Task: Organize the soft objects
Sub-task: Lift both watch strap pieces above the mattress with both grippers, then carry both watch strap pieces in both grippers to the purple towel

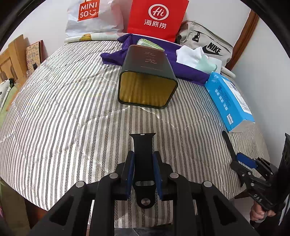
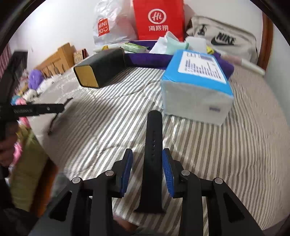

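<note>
My left gripper is shut on a short black watch strap. The strap's slotted end and pin sit between the blue pads, low over the striped bed cover. A longer black strap with holes stands between the fingers of my right gripper. It rests against the right pad, and the bed shows through a gap beside the left pad, so the jaws are open. In the left wrist view the right gripper is at the bed's right edge, with that strap sticking out of it.
A dark tin lies on its side mid-bed with its gold inside facing me. A blue tissue pack lies to its right. Behind them are a purple cloth, white and mint cloths, a red paper bag, a white plastic bag and a grey bag.
</note>
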`<state>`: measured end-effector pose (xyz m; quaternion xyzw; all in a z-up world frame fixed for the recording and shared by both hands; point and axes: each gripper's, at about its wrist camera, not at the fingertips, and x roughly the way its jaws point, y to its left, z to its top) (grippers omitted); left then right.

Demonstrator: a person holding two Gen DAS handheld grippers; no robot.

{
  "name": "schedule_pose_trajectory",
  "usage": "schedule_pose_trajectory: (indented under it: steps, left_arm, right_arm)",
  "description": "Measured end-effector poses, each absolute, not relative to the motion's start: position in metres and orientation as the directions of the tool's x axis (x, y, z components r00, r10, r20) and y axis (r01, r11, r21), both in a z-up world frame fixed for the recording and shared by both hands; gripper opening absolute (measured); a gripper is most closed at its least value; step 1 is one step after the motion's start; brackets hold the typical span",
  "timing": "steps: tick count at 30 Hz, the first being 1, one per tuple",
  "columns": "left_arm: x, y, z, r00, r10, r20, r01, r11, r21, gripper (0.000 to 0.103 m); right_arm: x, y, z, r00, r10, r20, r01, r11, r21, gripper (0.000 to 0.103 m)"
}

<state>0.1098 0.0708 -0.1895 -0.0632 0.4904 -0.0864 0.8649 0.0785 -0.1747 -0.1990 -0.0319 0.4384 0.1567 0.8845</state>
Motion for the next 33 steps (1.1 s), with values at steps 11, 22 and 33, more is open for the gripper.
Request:
schedule_pose_trajectory:
  steps: [11,22,33]
  left_arm:
    - [0.116,0.069,-0.192,0.49,-0.24,-0.838,0.099,0.97,-0.22,0.02]
    - [0.116,0.07,-0.183,0.505,-0.242,-0.829,0.112,0.97,-0.216,0.02]
    - [0.121,0.079,-0.141,0.56,-0.219,-0.799,0.109,0.976,-0.191,0.02]
  right_arm:
    - [0.082,-0.175,-0.199,0.582,0.23,-0.78,-0.298,0.953,0.059,0.023]
    - [0.085,-0.17,-0.184,0.542,0.29,-0.789,-0.327,0.937,0.12,0.02]
    - [0.102,-0.152,-0.134,0.574,0.355,-0.738,-0.4,0.908,0.126,0.02]
